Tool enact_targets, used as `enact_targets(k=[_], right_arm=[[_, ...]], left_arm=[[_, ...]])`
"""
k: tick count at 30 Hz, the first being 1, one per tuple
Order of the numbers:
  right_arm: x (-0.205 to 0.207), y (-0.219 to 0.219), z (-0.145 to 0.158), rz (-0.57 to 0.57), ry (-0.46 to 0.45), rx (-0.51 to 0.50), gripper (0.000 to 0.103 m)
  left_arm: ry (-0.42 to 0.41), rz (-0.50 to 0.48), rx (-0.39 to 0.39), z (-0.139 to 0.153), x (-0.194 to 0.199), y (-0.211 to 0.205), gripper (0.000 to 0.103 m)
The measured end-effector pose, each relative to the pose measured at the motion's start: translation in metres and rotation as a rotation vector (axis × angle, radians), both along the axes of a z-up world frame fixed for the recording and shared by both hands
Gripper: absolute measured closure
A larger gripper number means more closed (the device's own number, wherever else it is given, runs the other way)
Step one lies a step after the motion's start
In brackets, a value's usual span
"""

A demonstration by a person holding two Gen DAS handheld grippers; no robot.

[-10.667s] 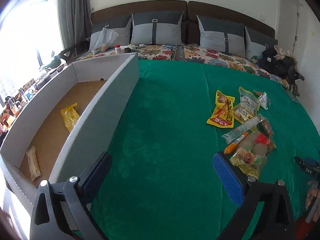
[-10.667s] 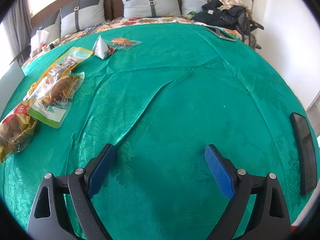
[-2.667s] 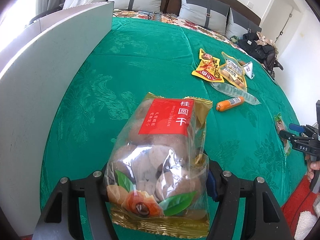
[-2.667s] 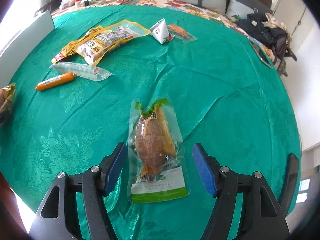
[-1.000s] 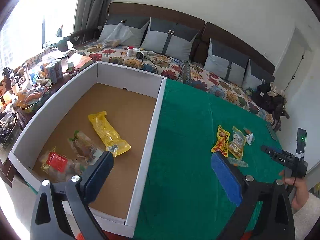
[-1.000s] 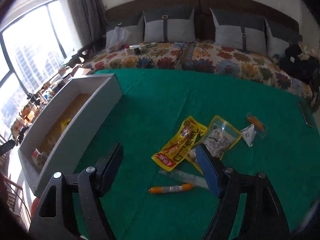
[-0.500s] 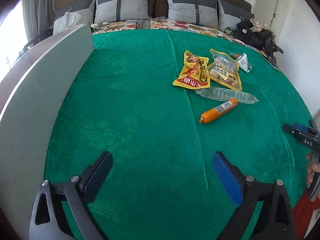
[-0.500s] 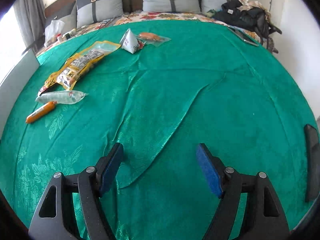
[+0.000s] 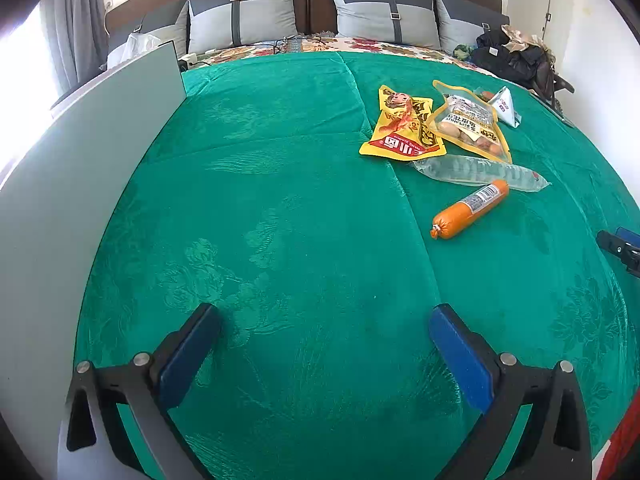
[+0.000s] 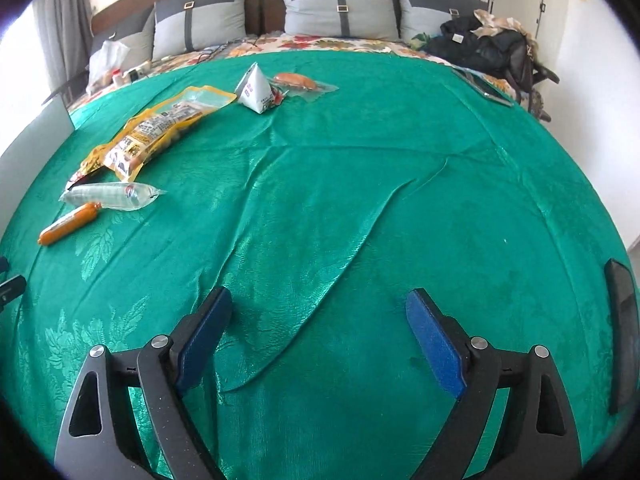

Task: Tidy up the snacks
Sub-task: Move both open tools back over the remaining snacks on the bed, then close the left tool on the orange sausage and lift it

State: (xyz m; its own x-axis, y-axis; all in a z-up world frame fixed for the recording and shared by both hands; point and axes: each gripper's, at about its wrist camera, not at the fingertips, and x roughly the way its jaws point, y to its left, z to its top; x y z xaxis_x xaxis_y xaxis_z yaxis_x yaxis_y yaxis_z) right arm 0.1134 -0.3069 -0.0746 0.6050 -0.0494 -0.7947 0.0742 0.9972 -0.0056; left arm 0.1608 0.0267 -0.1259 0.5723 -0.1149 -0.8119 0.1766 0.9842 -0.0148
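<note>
Several snacks lie on the green cloth (image 9: 304, 208): a yellow packet (image 9: 402, 128), a clear-fronted peanut pouch (image 9: 470, 124), a clear tube pack (image 9: 476, 170), an orange sausage (image 9: 468, 208) and a white triangular pack (image 9: 506, 106). My left gripper (image 9: 324, 324) hovers low over bare cloth, well short of them, its jaws opening with nothing between. The right wrist view has the sausage (image 10: 68, 222), tube pack (image 10: 110, 196), pouch (image 10: 160, 128), triangular pack (image 10: 256, 90) and a sealed sausage pack (image 10: 298, 80) at the far left. My right gripper (image 10: 320, 308) hangs over wrinkled cloth, jaws opening, empty.
The grey wall of the cardboard box (image 9: 76, 184) runs along the left edge. A dark phone (image 10: 622, 336) lies at the cloth's right edge. Pillows (image 9: 244, 12) and a heap of dark clothes (image 9: 516, 56) sit at the back. The other gripper's tip (image 9: 620, 246) pokes in at right.
A second ago the left gripper was high above the open box and the right was high over the cloth; both came down. In the last half second the right jaws widened.
</note>
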Motion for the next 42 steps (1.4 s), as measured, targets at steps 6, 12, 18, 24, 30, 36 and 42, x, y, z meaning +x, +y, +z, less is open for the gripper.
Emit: enact_targets(k=[6,12,18,24,30,36,42], right_arm=[[0.0,0.0,0.0,0.0,0.001,-0.001,0.012],[0.0,0.0,0.0,-0.001,0.002,-0.001,0.012],[0.0,0.0,0.001,-0.001,0.002,-0.001,0.012],[0.0,0.0,0.001,-0.001,0.003,-0.001,0.012],[0.0,0.0,0.001,-0.001,0.003,-0.001,0.012],[0.0,0.0,0.001,-0.001,0.003,-0.002,0.012],[0.0,0.0,0.001,-0.002,0.004,-0.003,0.012]], left_arm=[[0.0,0.0,0.001,0.0,0.0,0.0,0.0],[0.052,-0.092,-0.045,0.007,-0.005,-0.007,0.003],[0.069,-0.298,-0.109,0.046,0.024,-0.061,0.008],[0.166,-0.404,0.008,0.025,0.055,-0.119,0.049],[0.172,-0.353,-0.048,0.02,0.044,-0.112,0.088],[0.167,-0.254,-0.083,0.023,-0.003,-0.062,0.088],[0.107,-0.044,-0.097,0.026,-0.015,0.007,0.088]])
